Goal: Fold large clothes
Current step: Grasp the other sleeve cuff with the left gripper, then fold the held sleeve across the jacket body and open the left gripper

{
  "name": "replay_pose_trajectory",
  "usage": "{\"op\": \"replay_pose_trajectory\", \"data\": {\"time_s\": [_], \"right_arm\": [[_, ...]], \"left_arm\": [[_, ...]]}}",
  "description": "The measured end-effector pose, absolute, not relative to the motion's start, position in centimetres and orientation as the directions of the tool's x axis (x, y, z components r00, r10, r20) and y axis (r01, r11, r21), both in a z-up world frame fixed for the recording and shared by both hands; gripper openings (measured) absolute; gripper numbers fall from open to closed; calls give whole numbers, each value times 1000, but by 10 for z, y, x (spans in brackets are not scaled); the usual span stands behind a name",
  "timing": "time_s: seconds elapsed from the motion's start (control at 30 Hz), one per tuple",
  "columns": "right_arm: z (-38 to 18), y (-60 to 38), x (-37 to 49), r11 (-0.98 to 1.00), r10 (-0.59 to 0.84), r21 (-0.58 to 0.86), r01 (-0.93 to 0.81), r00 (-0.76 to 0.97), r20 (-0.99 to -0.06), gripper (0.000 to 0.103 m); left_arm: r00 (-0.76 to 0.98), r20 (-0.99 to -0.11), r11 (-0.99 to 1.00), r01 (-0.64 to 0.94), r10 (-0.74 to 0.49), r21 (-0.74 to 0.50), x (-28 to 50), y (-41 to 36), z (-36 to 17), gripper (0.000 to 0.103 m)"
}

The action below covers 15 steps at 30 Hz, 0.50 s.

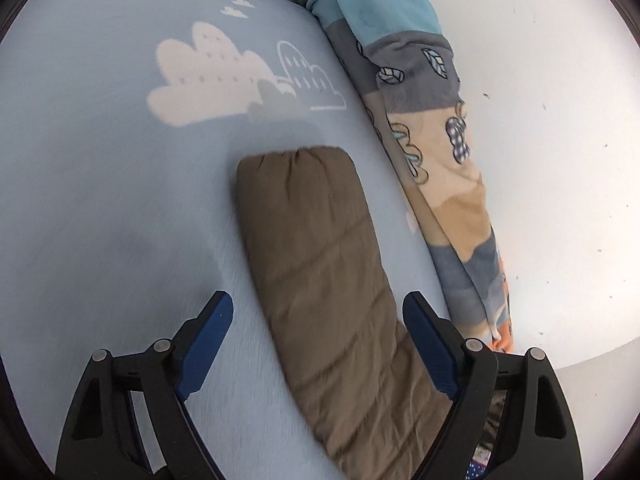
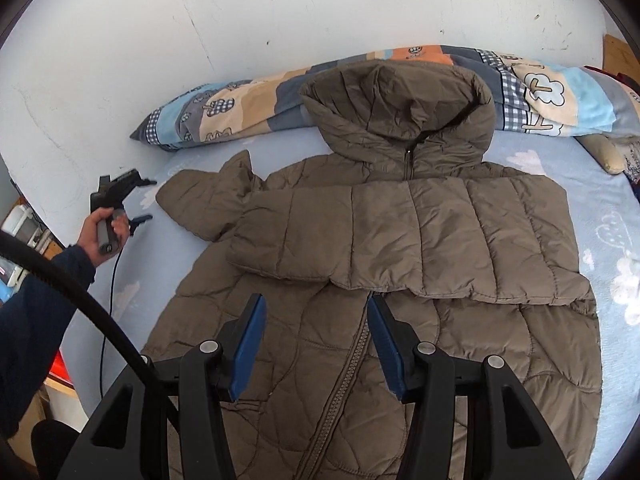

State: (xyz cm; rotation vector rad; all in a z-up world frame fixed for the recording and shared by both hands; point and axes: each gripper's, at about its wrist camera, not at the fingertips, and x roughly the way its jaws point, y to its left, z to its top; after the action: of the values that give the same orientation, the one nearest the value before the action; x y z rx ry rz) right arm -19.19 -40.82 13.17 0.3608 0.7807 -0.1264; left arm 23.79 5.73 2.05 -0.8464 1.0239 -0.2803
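A brown padded hooded jacket lies front up on the bed, zipper shut. One sleeve is folded across its chest. The other sleeve sticks out to the left. In the left wrist view that sleeve runs between the fingers of my left gripper, cuff pointing away. The jaws stand wide and the left pad is clear of the fabric. From the right wrist view, the left gripper sits in a hand beside the cuff. My right gripper hovers open over the zipper with nothing between its pads.
A light blue sheet with white cloud prints covers the bed. A rolled patterned quilt lies along the white wall behind the hood. A black cable arcs past a dark sleeve at the left bed edge.
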Motion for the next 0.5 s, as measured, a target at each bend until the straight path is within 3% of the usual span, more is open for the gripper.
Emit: {"op": "replay_pose_trajectory", "data": {"time_s": [0.33,0.37,0.4,0.43,0.47,0.5], "right_arm": [[115,-404,-176,936,29,260,237,684,-729,57],[115,-403,-175,936,31,262,234,687,-726,57],[115,-403,-174,937,31,262,232,690,-723,57],[115,-403,-173,936,27,261,235,692,-721,57],[114,-404,-173,934,26,264,239,694,-720,57],[114,-406,-172,931,25,269,245,694,-720,57]], "left_arm": [[627,-547,598,-158,-554,-786,272,62,-4,86],[635,-543,609,-140,-550,-781,273,59,-2,78],[631,-553,625,-134,-545,-769,275,57,-1,45],[621,-567,642,-132,-541,-756,276,54,-2,23],[615,-554,628,-119,-562,-769,276,53,-4,13],[634,-544,631,-113,-549,-768,271,54,-1,13]]}}
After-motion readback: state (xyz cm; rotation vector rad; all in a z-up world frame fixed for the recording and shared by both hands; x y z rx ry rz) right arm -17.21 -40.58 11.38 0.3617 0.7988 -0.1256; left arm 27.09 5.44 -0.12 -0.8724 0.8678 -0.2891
